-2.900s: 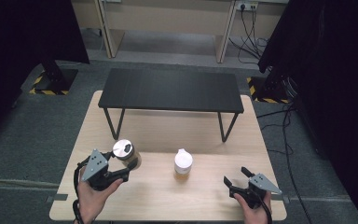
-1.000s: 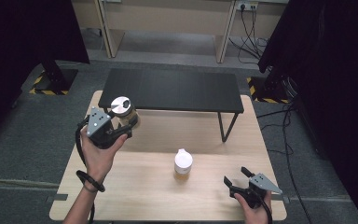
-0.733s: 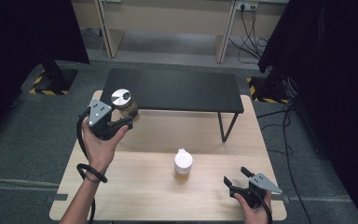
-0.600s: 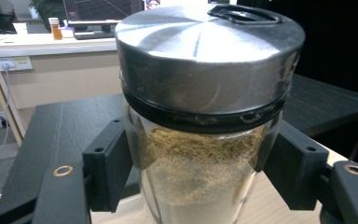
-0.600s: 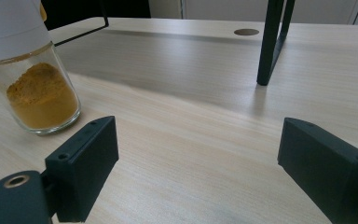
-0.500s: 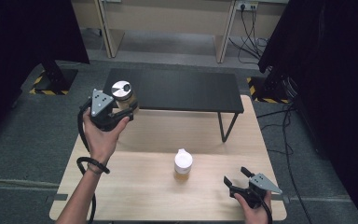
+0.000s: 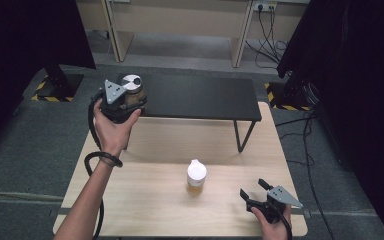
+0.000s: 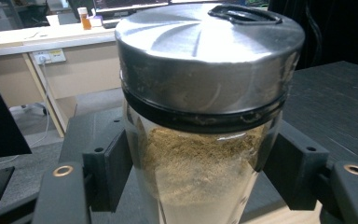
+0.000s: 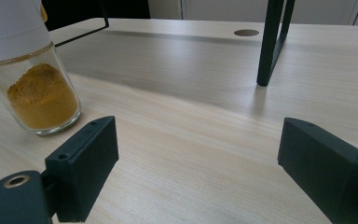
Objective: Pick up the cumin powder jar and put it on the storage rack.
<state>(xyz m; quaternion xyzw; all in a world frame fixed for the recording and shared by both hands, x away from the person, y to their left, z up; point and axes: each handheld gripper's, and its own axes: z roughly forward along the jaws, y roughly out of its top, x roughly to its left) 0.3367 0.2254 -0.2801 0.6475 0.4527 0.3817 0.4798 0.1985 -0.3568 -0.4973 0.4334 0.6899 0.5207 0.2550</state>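
Spice jar [image 8: 200, 140], clamped in left hand-held gripper [image 7: 122, 102]

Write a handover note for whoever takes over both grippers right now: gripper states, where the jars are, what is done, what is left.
Left gripper: shut on the metal-lidded spice jar, held upright in the air at the left end of the black shelf, not yet set down.
Right gripper: open, holding nothing, low over the wooden table at its near right corner.
White-capped spice jar: upright on the table, mid front, left of the right gripper, untouched.
Done: metal-lidded jar lifted up to the shelf.
Left: probably set it on the shelf and release; the white-capped jar likely follows.
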